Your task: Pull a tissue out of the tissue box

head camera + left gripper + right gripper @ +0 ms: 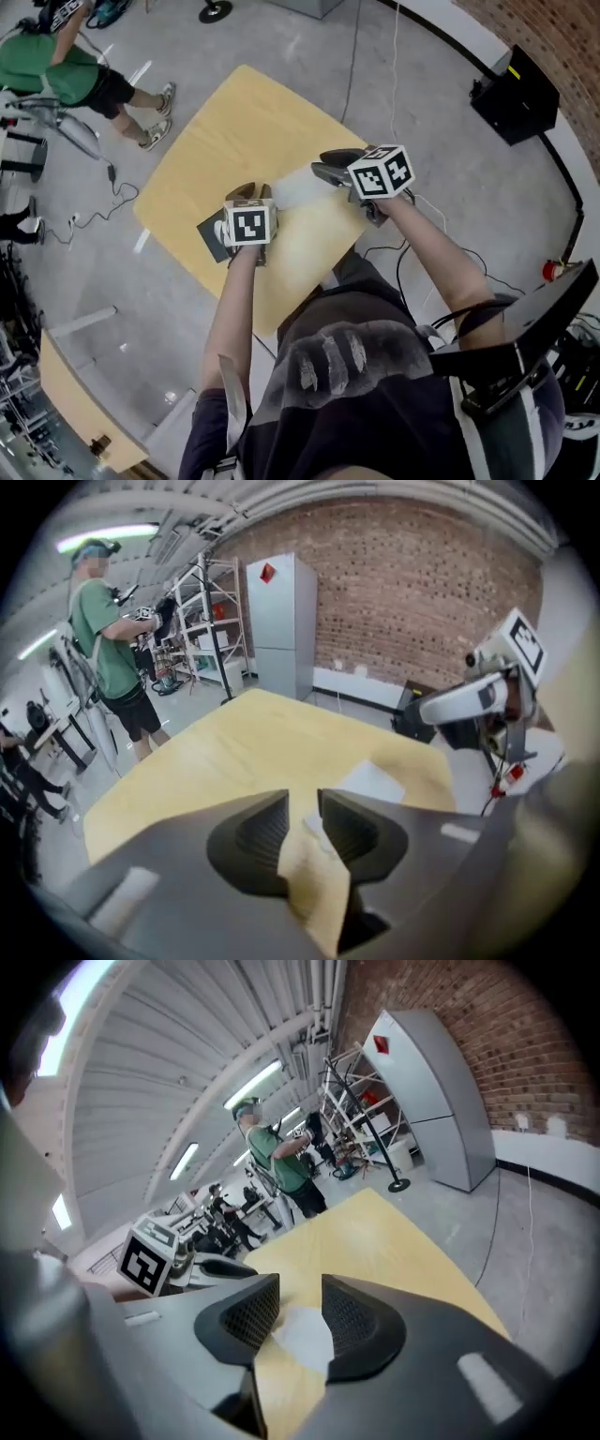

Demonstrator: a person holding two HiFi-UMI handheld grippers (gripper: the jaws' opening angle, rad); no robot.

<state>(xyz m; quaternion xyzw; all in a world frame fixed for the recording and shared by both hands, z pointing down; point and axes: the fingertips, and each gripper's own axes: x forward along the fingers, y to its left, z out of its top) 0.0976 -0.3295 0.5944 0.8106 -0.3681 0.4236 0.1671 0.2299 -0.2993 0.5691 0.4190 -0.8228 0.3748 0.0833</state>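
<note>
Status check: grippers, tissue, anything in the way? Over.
Left gripper open, empty. Right gripper open, empty. White paper tissue lies flat on yellow wooden table, dark tissue box by left gripper. Nothing in the way.

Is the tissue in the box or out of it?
Out: the tissue lies flat on the table, away from the box.

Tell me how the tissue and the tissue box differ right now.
The tissue is white; the tissue box is dark. The tissue lies loose and in plain sight, while the tissue box is mostly hidden behind the left gripper in the head view. The tissue lies nearer the right gripper, the tissue box by the left one. Both rest on the yellow table.
</note>
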